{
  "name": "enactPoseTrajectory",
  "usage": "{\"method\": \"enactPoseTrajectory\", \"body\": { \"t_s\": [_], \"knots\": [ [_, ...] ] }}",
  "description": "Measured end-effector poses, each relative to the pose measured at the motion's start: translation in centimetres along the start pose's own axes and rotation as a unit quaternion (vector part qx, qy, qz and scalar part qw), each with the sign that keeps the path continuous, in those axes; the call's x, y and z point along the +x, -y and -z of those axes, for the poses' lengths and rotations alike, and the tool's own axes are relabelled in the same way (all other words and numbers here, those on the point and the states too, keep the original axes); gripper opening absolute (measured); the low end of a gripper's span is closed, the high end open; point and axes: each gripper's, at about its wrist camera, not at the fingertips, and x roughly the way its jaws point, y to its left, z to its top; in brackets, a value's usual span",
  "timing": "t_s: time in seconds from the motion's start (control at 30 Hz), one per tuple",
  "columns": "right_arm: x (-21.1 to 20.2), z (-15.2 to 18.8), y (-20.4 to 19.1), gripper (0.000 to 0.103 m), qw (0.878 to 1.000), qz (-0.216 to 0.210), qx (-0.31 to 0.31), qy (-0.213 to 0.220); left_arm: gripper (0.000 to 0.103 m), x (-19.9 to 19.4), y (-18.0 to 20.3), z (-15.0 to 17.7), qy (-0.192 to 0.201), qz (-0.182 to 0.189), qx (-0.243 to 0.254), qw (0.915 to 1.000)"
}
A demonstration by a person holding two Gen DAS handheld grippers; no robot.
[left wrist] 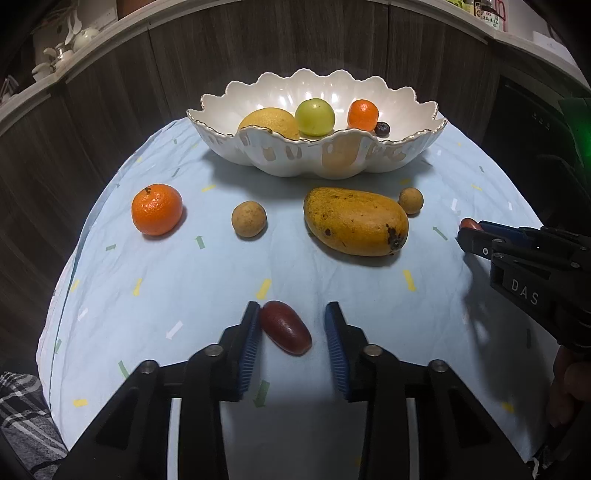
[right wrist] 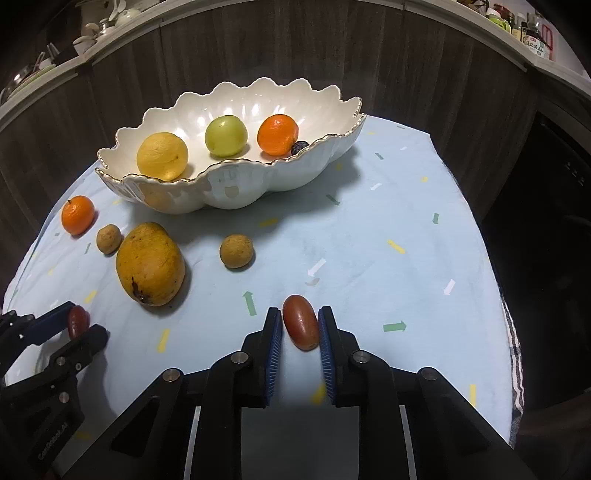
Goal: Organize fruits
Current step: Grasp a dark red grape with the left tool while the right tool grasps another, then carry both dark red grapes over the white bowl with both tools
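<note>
Blue patterned tablecloth (left wrist: 332, 288); crockery shelf (right wrist: 96, 29) (upper left).

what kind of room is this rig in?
Probably a home kitchen or dining corner: shelf of white crockery along the wall, jars and bottles on the ledge, and a clothed table holding a fruit bowl.

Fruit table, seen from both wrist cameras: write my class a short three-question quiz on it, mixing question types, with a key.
1. True or false: the mango lies inside the white bowl.
2. How many fruits lie in the bowl? A two, B four, C six.
3. What is the right gripper shut on?
Key: 1 false, it lies on the cloth. 2 B: yellow citrus, green fruit, tangerine, dark berry. 3 a red oblong fruit.
</note>
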Motion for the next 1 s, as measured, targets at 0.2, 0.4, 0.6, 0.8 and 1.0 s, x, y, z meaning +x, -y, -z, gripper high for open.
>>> {"method": "enactPoseTrajectory", "body": {
  "t_s": [0.2,0.4,0.6,0.8,1.0],
  "knots": [
    [-0.2,-0.1,0.0,0.02,1.0,-0.002,0.001,0.002,0.024,-0.1,0.0,-0.1,-0.002,0.001,-0.002,1.0],
    [-0.6,-0.2,0.1,0.02,1.0,-0.002,0.001,0.01,0.023,-0.2,0.0,-0.1,0.0,0.002,-0.002,1.0],
    [-1.2,-0.2,0.1,0.019,1.0,-0.004,0.001,0.017,0.023,-0.6,0.0,-0.3,0.008,-0.002,-0.003,1.0],
    [-1.7,-0.4,0.1,0.019,1.0,-0.005,0.002,0.025,0.023,-1.3,-0.1,-0.6,0.018,-0.01,0.0,0.9998],
    [-2.7,-0.9,-0.1,0.019,0.999,-0.011,0.003,0.036,0.023,-2.1,-0.2,-1.2,0.031,-0.018,0.001,0.9994]
  ]
}}
